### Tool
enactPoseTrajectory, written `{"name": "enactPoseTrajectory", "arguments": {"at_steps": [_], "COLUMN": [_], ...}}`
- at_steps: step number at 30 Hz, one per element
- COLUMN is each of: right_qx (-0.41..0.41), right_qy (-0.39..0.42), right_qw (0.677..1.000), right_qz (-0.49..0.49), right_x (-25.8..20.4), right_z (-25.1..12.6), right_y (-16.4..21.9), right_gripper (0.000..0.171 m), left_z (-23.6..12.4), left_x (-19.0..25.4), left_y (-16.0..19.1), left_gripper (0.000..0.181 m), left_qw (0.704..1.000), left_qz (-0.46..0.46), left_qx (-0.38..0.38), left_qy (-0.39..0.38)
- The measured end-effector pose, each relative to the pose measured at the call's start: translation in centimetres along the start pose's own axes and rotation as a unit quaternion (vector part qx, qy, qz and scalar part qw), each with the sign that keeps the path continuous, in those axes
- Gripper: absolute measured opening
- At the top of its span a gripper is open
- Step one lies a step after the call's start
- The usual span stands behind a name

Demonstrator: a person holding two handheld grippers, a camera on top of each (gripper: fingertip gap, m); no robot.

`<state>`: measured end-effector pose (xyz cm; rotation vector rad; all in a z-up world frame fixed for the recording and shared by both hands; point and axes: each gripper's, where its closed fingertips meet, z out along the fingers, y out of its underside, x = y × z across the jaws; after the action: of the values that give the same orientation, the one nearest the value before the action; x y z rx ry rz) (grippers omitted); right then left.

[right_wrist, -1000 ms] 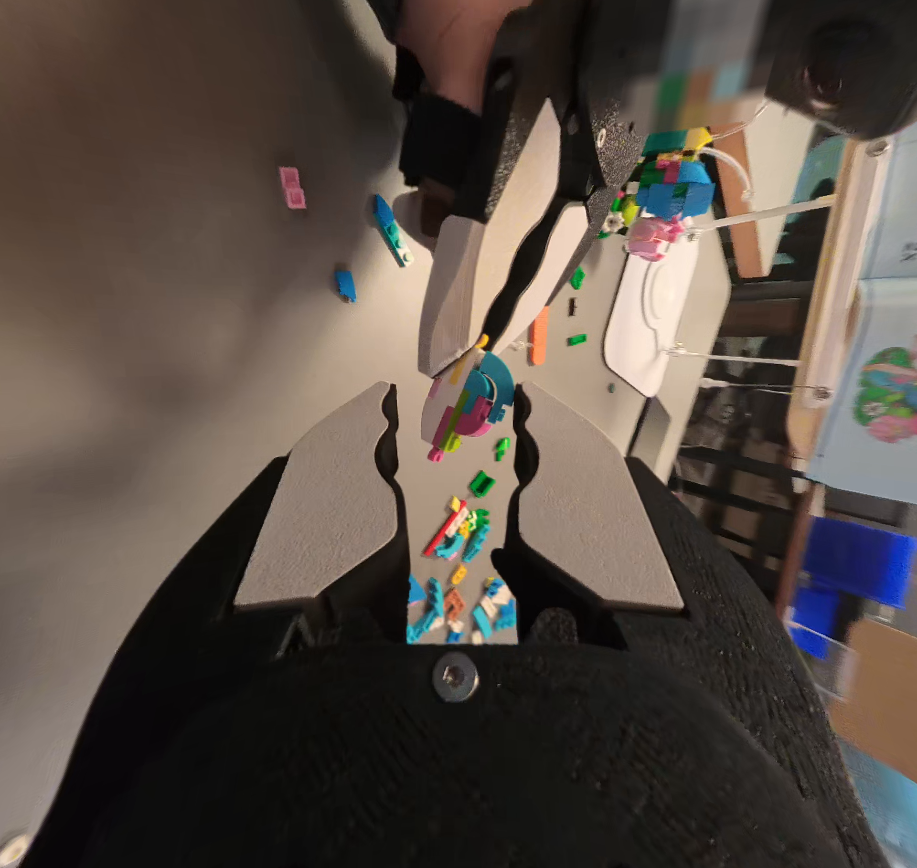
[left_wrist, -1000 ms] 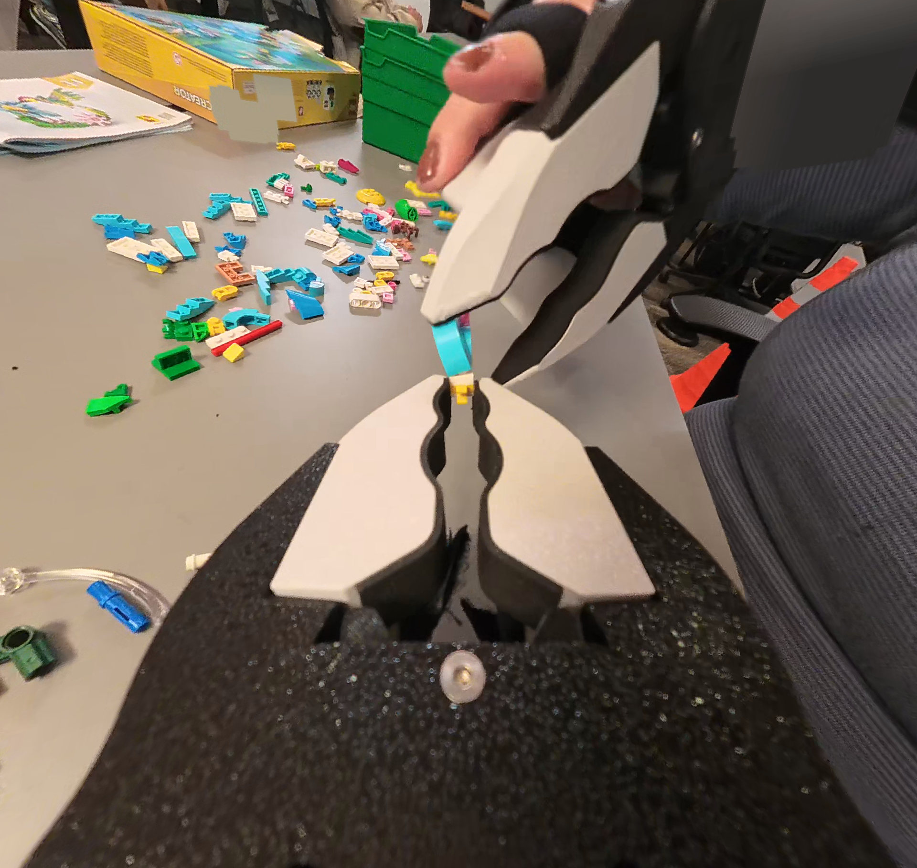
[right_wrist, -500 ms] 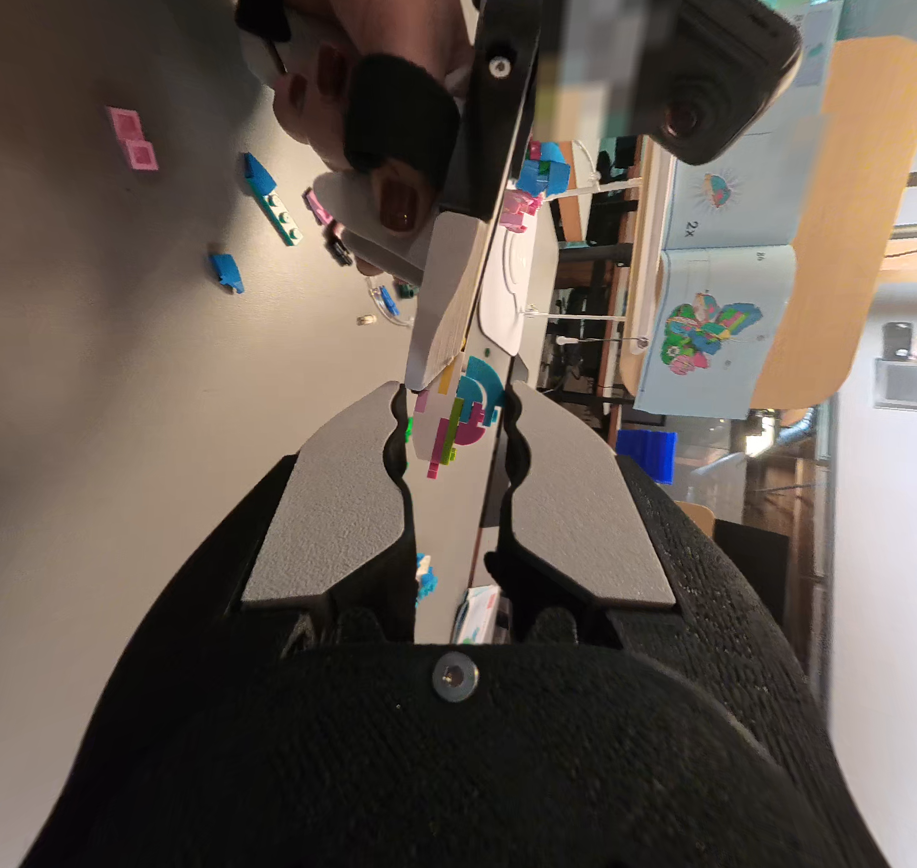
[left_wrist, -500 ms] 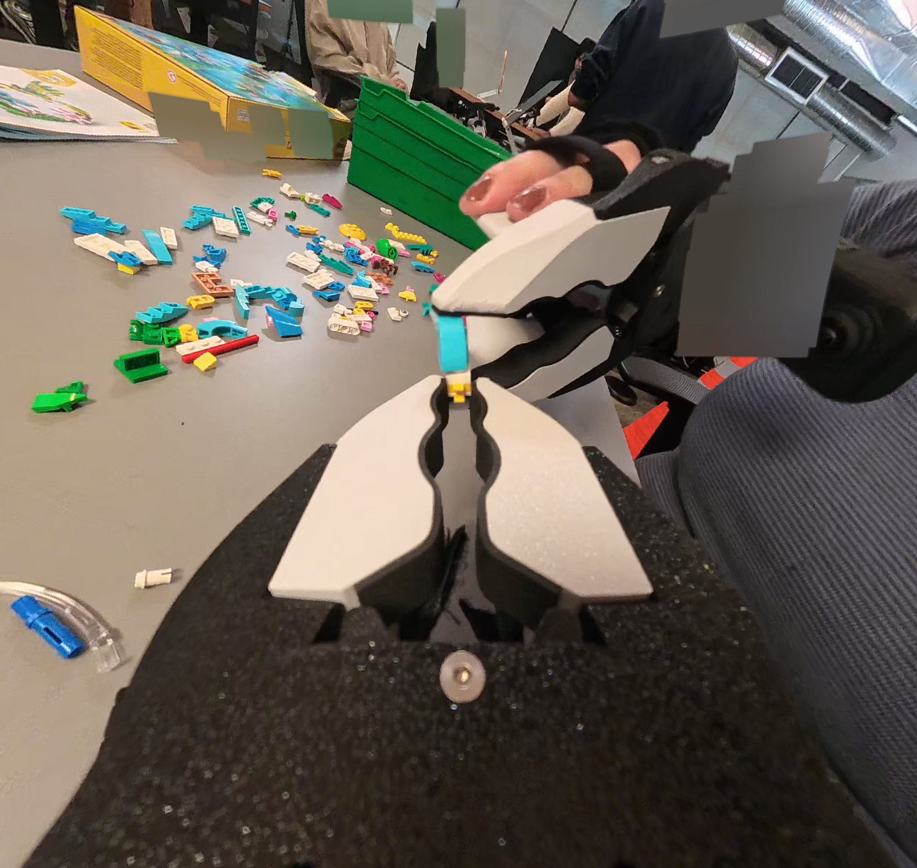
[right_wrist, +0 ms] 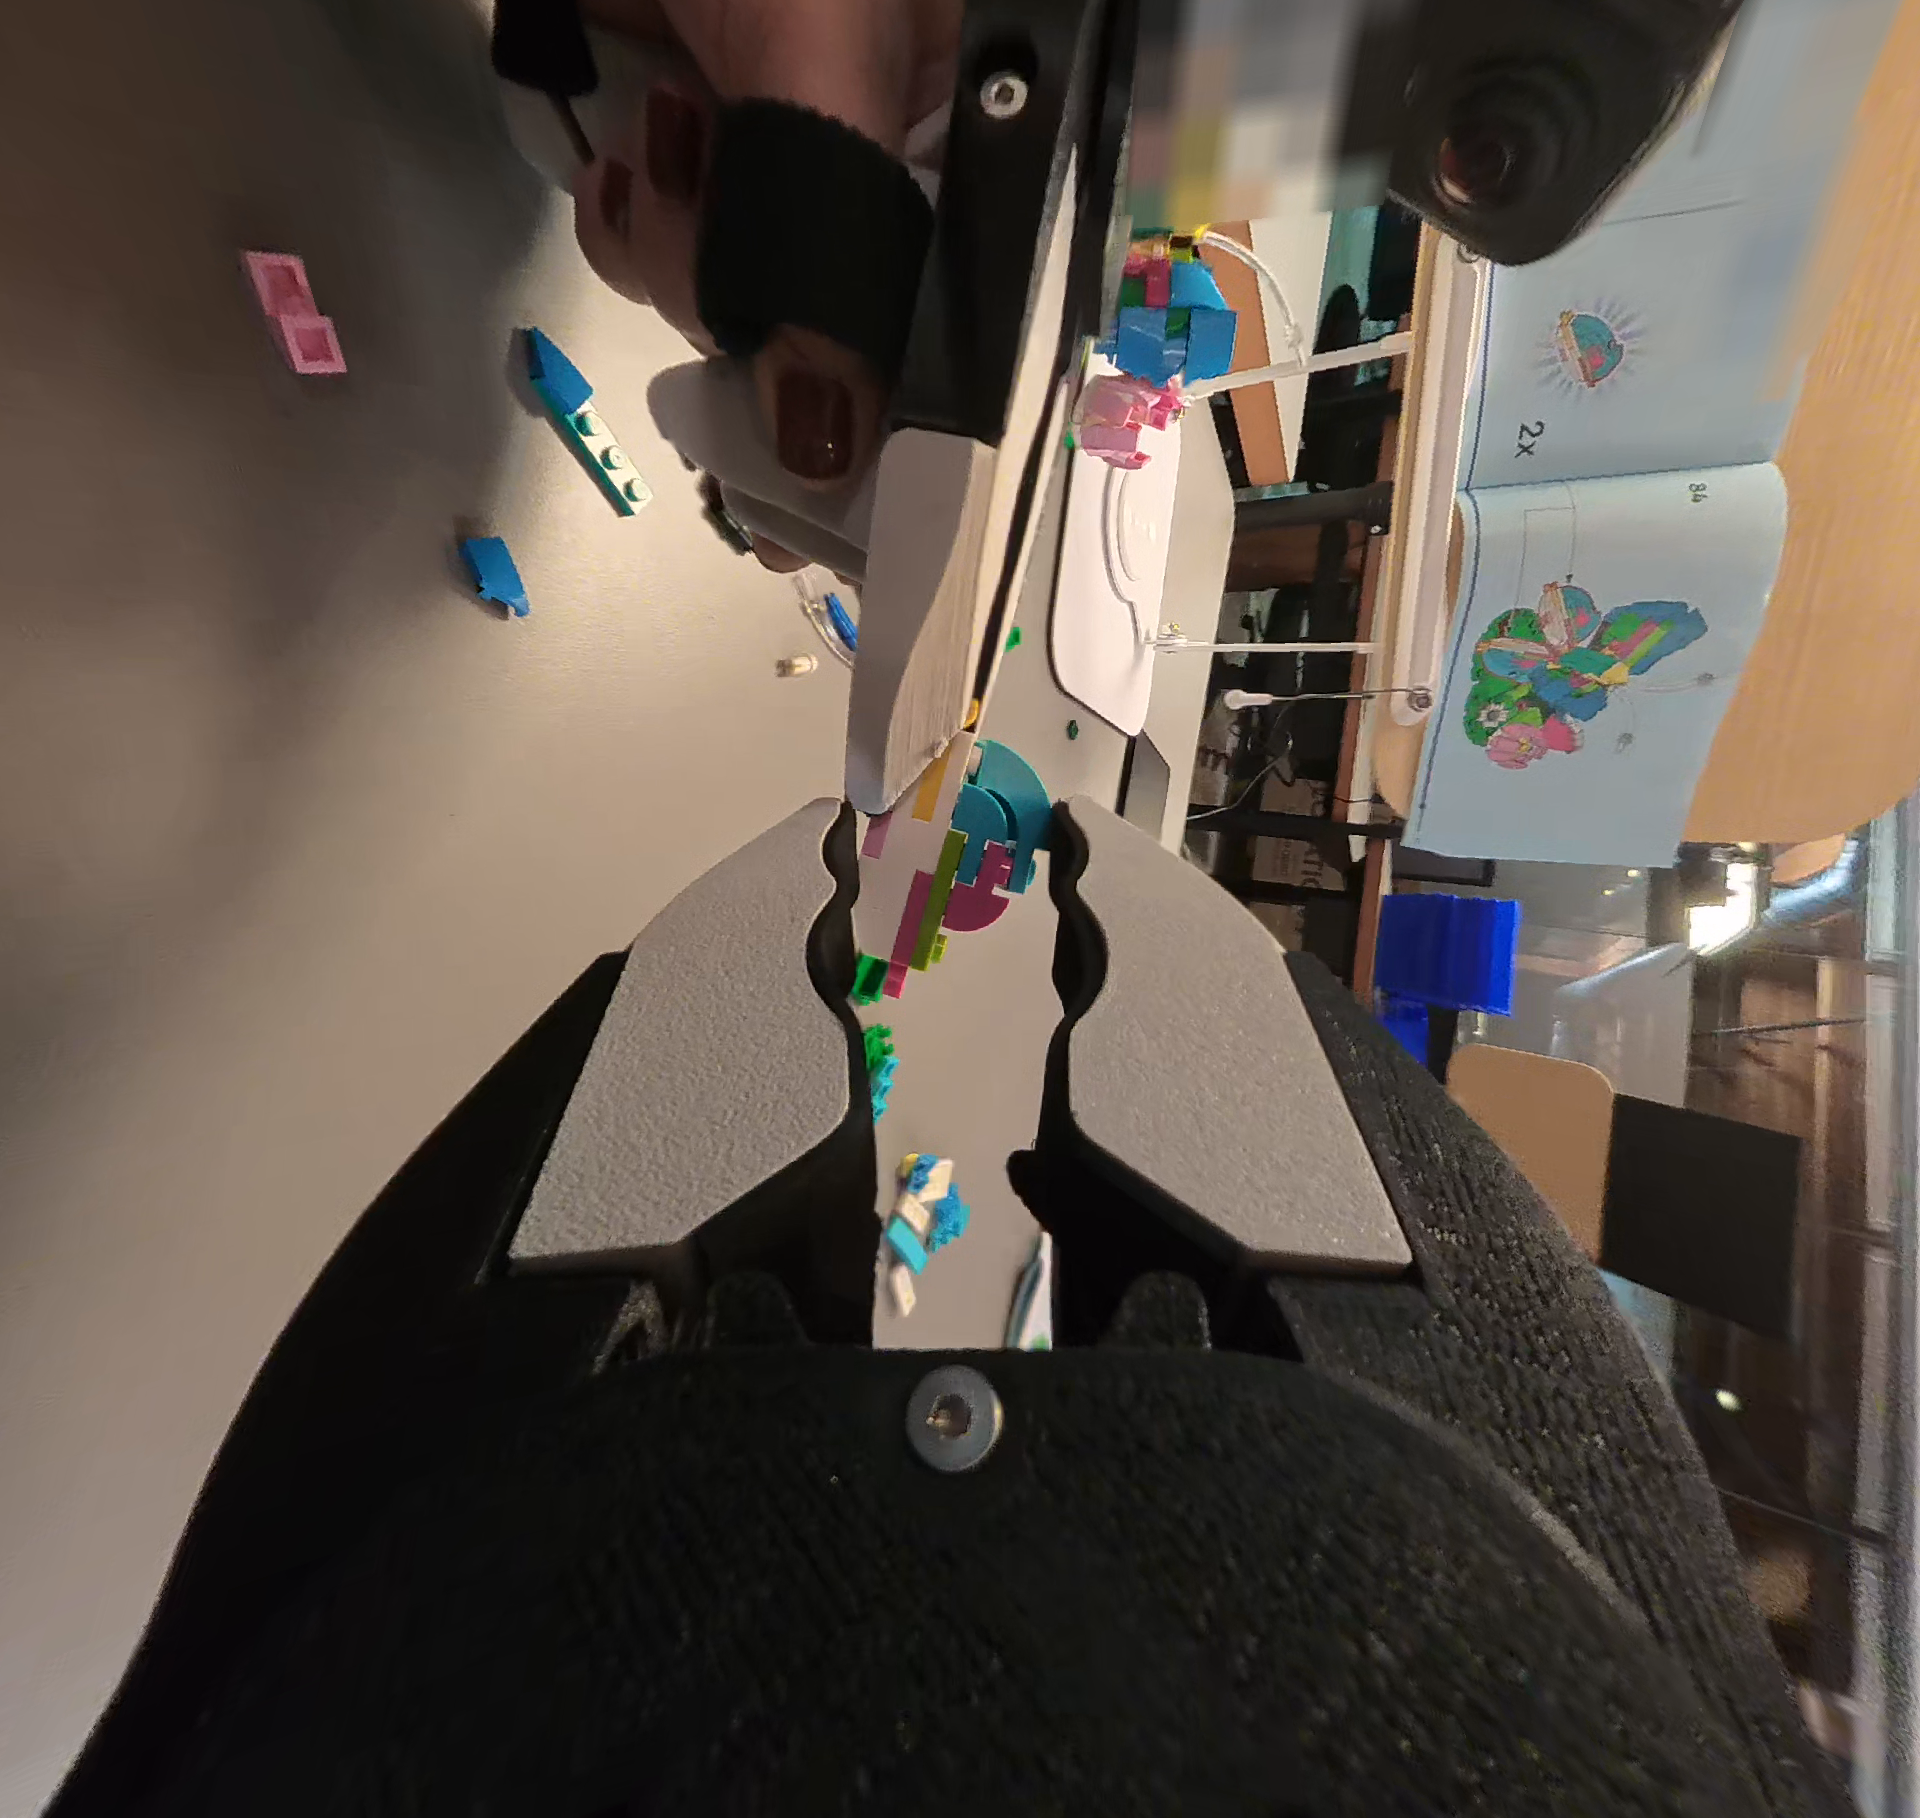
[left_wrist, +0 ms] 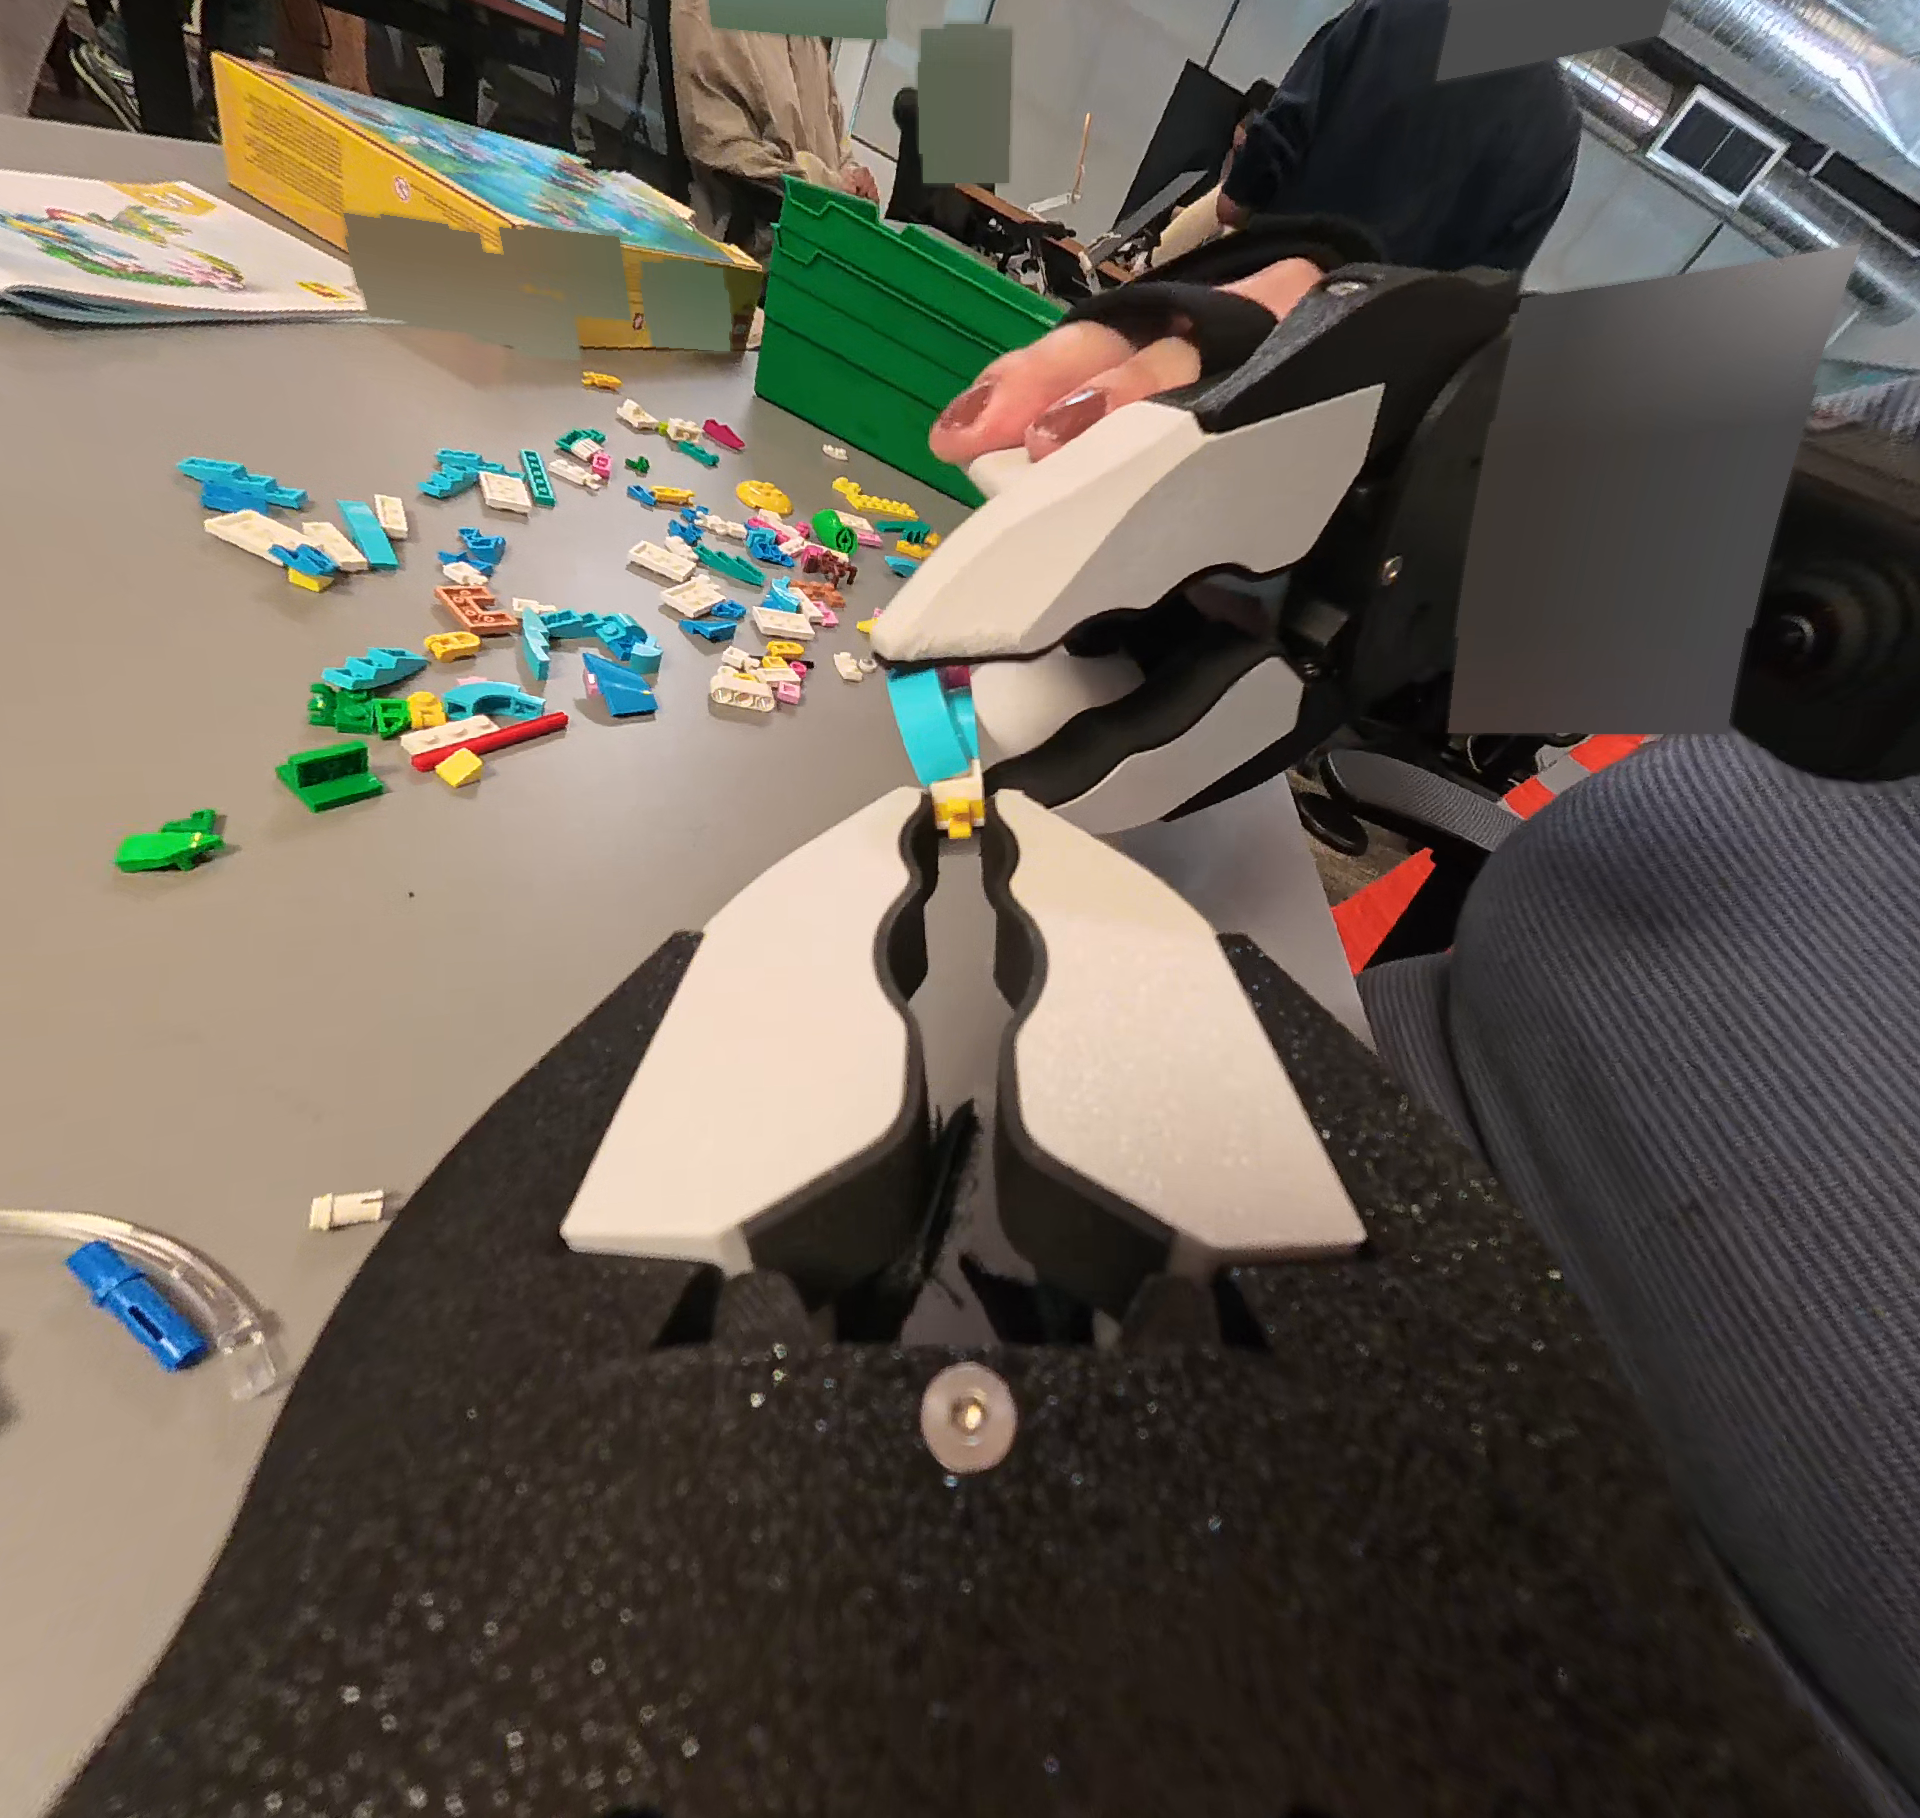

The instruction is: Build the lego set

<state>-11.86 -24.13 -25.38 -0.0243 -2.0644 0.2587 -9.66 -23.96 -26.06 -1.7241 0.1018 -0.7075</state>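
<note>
A small lego assembly (right_wrist: 966, 875) of turquoise, magenta, white and lime pieces hangs in the air between both grippers. My left gripper (left_wrist: 956, 818) is shut on its yellow and white end, and its turquoise arch (left_wrist: 930, 729) rises from there. My right gripper (right_wrist: 954, 818) is closed around the assembly's body, with both fingers touching its sides. In the left wrist view the right gripper (left_wrist: 935, 682) reaches in from the right, held by a hand. In the right wrist view the left gripper (right_wrist: 904, 781) comes down from above.
Loose bricks (left_wrist: 582, 605) lie spread on the grey table (left_wrist: 312, 989). A yellow box (left_wrist: 468, 199), a booklet (left_wrist: 114, 251) and green bins (left_wrist: 873, 334) stand at the back. A blue connector on clear tubing (left_wrist: 135, 1301) lies near left. An open instruction book (right_wrist: 1621, 646) and a partly built model (right_wrist: 1164, 324) show beyond. Only a small space, under 4 cm, lies between the two pairs of fingers. The blue connector on clear tubing (left_wrist: 135, 1301) is about equally far from each gripper, around 15 centimeters. The right camera catches it too, in the right wrist view (right_wrist: 847, 623).
My right gripper's fingers have narrowed onto the assembly and it has turned flatter. My left gripper has stayed shut on the yellow end while both views tilted.
</note>
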Motion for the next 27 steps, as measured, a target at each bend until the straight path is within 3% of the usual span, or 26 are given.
{"name": "enactPoseTrajectory", "arguments": {"at_steps": [8,16,27], "right_qx": [0.017,0.002,-0.046], "right_qy": [-0.005,0.052,0.059], "right_qw": [0.998,0.999,0.997], "right_qz": [0.062,-0.011,-0.027], "right_x": [0.6,1.3,1.4], "right_z": [0.0,0.0,0.1], "right_y": [0.1,-0.1,0.2], "right_gripper": [0.035,0.034,0.034], "left_z": [-0.1,-0.4,-0.3], "left_x": [-0.1,-0.3,-0.6], "left_y": [-0.7,-1.2,-1.3], "left_gripper": [0.008,0.008,0.007], "left_qw": [0.999,0.998,0.998], "left_qz": [-0.021,-0.034,-0.001], "left_qx": [0.028,0.046,0.048], "left_qy": [-0.002,-0.003,-0.033]}}
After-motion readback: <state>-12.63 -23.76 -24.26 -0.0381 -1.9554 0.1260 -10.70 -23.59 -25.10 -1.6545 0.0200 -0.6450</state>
